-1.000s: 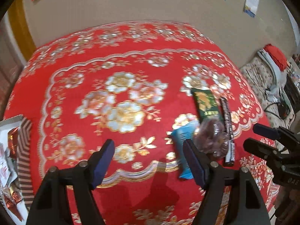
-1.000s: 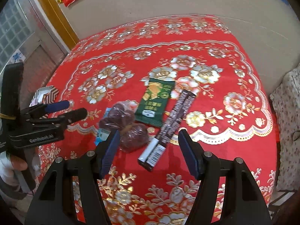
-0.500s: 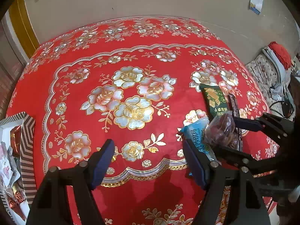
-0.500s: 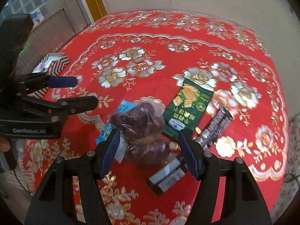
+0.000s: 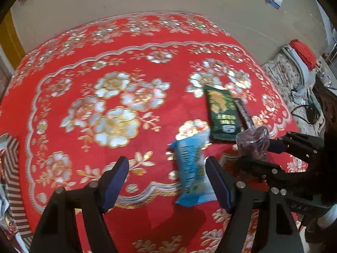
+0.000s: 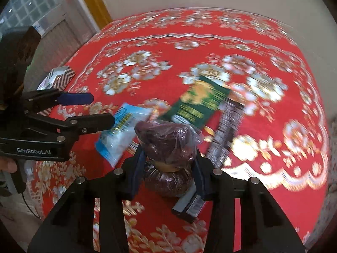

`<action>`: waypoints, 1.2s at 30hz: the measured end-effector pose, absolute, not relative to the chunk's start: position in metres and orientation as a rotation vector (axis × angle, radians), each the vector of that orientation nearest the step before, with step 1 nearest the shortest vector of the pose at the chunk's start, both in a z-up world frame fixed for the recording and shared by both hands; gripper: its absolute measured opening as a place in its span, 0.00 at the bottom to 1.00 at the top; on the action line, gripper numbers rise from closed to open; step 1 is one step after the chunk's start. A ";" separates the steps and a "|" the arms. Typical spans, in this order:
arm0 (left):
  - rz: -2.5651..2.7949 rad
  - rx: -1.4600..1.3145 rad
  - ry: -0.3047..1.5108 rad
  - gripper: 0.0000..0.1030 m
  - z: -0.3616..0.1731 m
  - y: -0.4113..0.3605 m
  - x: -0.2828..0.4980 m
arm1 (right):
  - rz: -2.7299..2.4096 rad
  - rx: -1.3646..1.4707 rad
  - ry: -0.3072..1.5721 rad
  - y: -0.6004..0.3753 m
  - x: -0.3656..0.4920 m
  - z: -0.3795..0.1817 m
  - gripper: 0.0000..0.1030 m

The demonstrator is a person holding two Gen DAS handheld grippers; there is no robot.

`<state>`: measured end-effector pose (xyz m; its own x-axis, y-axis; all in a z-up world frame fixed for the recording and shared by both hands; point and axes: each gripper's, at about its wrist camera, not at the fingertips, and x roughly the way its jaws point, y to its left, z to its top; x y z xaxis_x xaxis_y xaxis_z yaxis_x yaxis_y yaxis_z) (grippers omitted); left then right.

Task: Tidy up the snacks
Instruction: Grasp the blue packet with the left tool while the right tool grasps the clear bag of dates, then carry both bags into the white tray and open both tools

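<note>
My right gripper (image 6: 168, 166) is shut on a clear bag of dark red dates (image 6: 166, 145), also seen in the left wrist view (image 5: 252, 142). My left gripper (image 5: 167, 181) is open and empty, just left of a light blue snack packet (image 5: 192, 170) lying on the red tablecloth. The blue packet (image 6: 121, 130) lies left of the dates. A green packet (image 6: 200, 103) and a long dark bar (image 6: 225, 130) lie behind and right of them. The left gripper (image 6: 94, 110) also shows in the right wrist view.
A red floral tablecloth (image 5: 105, 67) covers the table. A striped box (image 5: 12, 181) with wrapped snacks sits at the table's left edge, also seen in the right wrist view (image 6: 60, 77). A beige wall stands behind. A chair with a red cushion (image 5: 303, 52) is at far right.
My right gripper moved left onto the bag of dates and closed on it. My left gripper shifted right, nearer the blue packet.
</note>
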<state>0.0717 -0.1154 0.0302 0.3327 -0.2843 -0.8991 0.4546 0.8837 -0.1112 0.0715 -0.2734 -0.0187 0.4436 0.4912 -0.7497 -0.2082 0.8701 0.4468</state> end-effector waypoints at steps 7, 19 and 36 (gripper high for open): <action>-0.510 0.164 1.186 0.69 0.012 -0.138 0.075 | 0.416 0.349 1.018 -0.285 0.064 -0.019 0.38; -0.476 0.155 1.149 0.28 0.017 -0.095 0.073 | 0.487 0.394 0.972 -0.266 0.062 -0.002 0.25; -0.415 0.134 1.128 0.28 0.021 -0.057 0.072 | 0.384 0.356 1.049 -0.240 0.083 0.000 0.54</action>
